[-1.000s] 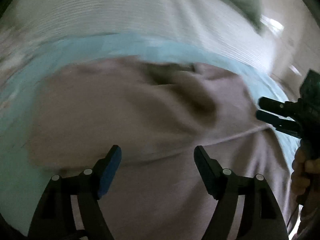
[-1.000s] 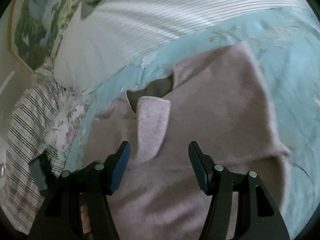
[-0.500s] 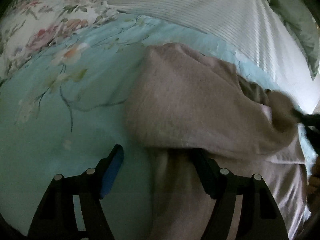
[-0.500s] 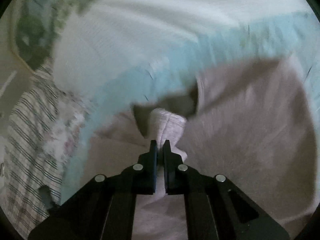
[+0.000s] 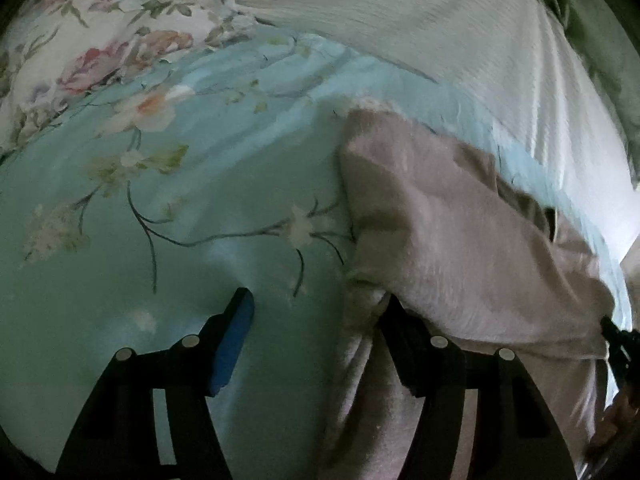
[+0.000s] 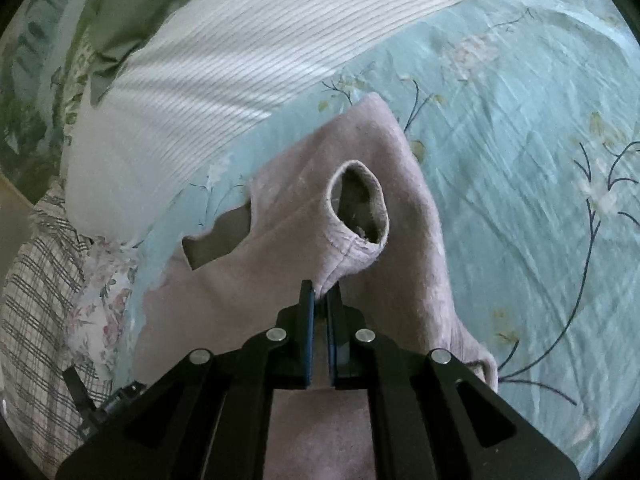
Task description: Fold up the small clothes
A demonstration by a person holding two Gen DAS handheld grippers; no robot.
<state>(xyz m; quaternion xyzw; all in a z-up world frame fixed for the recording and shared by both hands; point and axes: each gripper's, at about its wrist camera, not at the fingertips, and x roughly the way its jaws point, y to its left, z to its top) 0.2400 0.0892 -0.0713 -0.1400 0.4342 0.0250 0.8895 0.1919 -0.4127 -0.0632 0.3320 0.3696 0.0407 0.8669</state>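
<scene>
Mid-fold on the bed [image 5: 168, 240]: mauve sweater [image 6: 400, 248] flat on teal floral sheet, right tongs [image 6: 320, 300] clamped on sleeve cuff [image 6: 360, 208], left tongs [image 5: 316, 320] narrowing but unclamped at the sweater's left edge, fabric partly between; remaining sleeve and body folds likely pending.
</scene>
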